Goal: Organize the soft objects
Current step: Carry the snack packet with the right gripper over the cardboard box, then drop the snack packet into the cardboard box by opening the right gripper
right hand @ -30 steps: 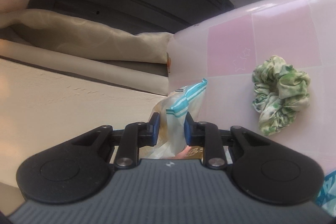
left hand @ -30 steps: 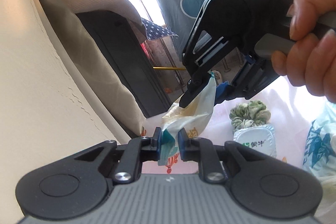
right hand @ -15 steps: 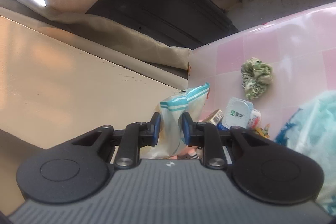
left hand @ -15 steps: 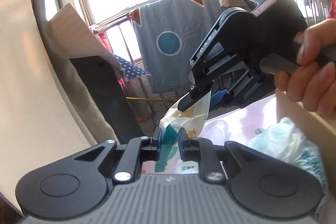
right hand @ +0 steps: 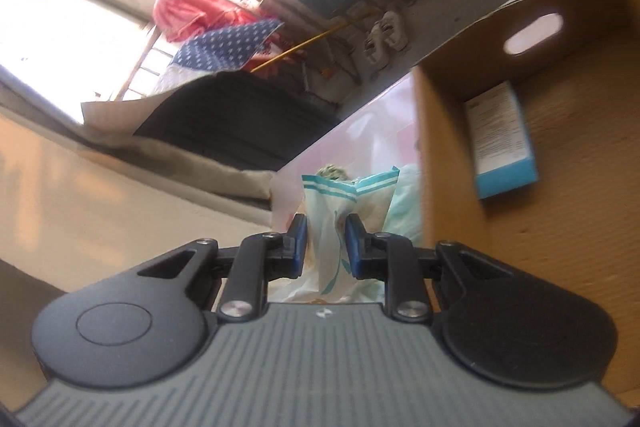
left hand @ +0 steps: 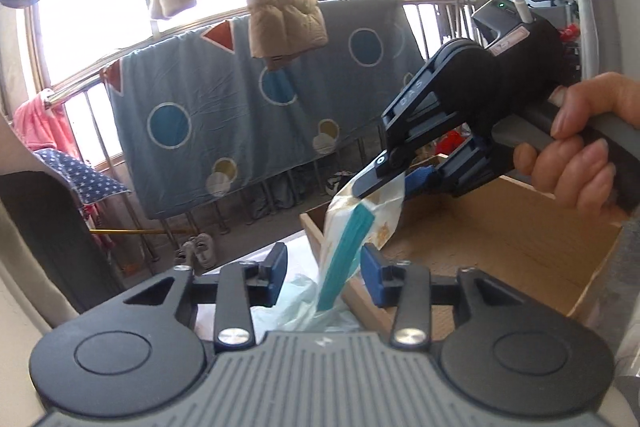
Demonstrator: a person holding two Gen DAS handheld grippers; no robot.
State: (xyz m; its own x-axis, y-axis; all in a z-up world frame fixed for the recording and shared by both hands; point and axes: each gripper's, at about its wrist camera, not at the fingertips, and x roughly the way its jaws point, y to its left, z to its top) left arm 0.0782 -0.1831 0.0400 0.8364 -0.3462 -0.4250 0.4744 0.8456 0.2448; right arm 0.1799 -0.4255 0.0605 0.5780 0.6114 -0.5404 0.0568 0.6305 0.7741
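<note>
R gripper [right hand: 326, 243] clamped on snack bag [right hand: 344, 203], held in air beside cardboard box [right hand: 568, 187] | L gripper [left hand: 324, 273] jaws opening, bag's teal edge between, pads not touching

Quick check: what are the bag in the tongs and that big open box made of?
Bag: thin glossy plastic film, by its crinkles, sheen and light showing through. Box: brown corrugated cardboard, matte, with a die-cut handle slot; faint ribbing shows on its floor.
</note>
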